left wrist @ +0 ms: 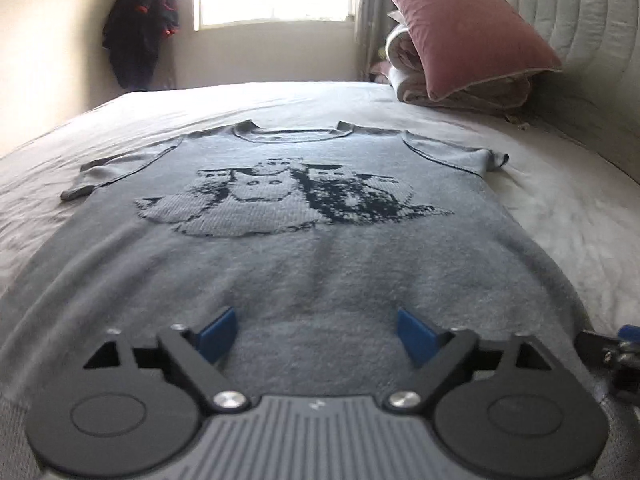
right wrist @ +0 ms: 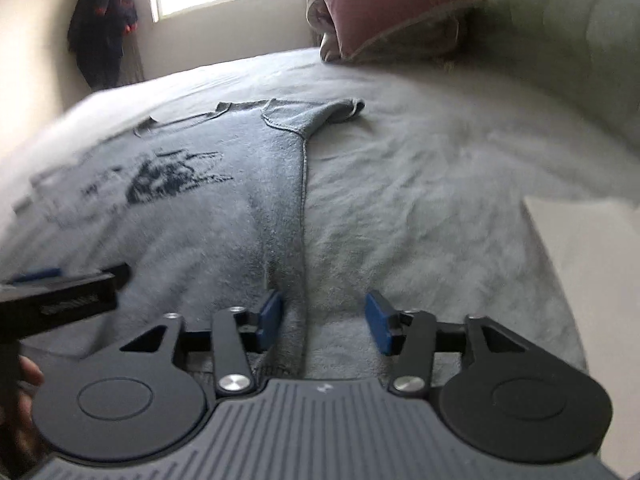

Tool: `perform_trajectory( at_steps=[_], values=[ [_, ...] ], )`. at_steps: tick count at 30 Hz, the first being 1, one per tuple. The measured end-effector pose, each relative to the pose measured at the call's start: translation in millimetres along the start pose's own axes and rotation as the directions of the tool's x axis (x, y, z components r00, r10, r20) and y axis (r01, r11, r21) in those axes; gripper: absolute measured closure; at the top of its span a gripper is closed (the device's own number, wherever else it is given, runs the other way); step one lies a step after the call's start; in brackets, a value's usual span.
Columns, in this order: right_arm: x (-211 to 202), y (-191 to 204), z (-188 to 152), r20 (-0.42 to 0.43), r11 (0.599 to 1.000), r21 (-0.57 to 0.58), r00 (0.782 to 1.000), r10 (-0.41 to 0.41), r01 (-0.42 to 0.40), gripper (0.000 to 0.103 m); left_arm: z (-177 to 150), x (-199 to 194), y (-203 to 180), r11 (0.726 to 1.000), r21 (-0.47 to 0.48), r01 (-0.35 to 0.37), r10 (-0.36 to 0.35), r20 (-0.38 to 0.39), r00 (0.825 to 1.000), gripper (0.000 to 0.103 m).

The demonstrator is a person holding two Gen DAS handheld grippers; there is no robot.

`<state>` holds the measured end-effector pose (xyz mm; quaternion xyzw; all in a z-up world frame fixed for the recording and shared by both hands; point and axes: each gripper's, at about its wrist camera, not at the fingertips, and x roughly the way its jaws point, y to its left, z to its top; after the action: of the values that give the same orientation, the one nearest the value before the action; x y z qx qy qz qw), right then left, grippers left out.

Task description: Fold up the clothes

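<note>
One grey T-shirt laid flat, face up, on bed; dark animal print on chest, both short sleeves spread out. Left gripper poised over hem, fingers released, wide apart. Right gripper astride shirt's side seam, fingers parted, nothing grasped. One pink pillow seen on folded bedding

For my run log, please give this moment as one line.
stage: before first fold | gray T-shirt: flat on bed, print up | left gripper: open over hem | right gripper: open, astride side edge
</note>
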<state>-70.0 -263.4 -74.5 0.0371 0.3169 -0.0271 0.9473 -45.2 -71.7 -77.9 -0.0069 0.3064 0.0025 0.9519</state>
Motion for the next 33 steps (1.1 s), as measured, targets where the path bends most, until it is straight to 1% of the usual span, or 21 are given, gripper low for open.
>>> perform_trajectory(
  at_steps=[1,2,4,5,6,7,14,18,24,33],
  values=[
    [1.7,4.3,-3.1,0.018,0.999,-0.028,0.999,-0.032,0.033,0.033,-0.6,0.4,-0.2,1.0,-0.005,-0.002,0.002,0.002,1.0,0.003],
    [3.4,8.6,-6.2,0.037,0.996,-0.054,0.997,-0.064,0.066,0.03,-1.0,1.0,-0.6,1.0,-0.007,-0.005,0.005,0.002,1.0,0.0],
    [6.4,16.6,-12.2,0.074,0.986,-0.101,0.989,-0.125,0.132,0.018,-1.3,2.3,-1.9,1.0,0.0,-0.011,0.011,-0.001,1.0,0.0],
    [5.1,15.2,-13.0,0.078,0.984,-0.082,0.985,-0.152,0.158,0.013,-2.1,1.2,-1.3,1.0,-0.001,-0.01,0.01,-0.002,1.0,0.0],
    [5.7,13.7,-13.2,0.078,0.978,-0.061,0.978,-0.193,0.198,0.001,-2.4,1.7,-0.6,1.0,-0.005,-0.008,0.008,-0.004,1.0,0.0],
    [6.4,12.5,-13.4,0.077,0.971,-0.043,0.97,-0.229,0.233,0.0,-2.2,2.4,0.0,1.0,-0.007,-0.006,0.006,-0.006,1.0,0.0],
    [11.0,13.7,-14.8,0.086,0.965,-0.067,0.965,-0.248,0.253,0.0,-4.0,1.4,-0.8,1.0,-0.009,-0.007,0.007,-0.009,1.0,0.0],
    [7.5,19.8,-16.8,0.102,0.956,-0.098,0.958,-0.268,0.277,0.0,-4.4,1.0,-0.4,1.0,-0.009,-0.006,0.006,-0.009,1.0,0.0],
    [5.0,21.4,-18.0,0.106,0.956,-0.099,0.958,-0.266,0.276,0.0,-3.9,1.5,-0.5,1.0,-0.009,-0.006,0.006,-0.01,1.0,0.0],
    [6.6,19.6,-16.5,0.09,0.961,-0.085,0.963,-0.254,0.262,0.0,-3.7,1.8,-0.5,1.0,-0.009,-0.006,0.006,-0.01,1.0,0.0]
  ],
)
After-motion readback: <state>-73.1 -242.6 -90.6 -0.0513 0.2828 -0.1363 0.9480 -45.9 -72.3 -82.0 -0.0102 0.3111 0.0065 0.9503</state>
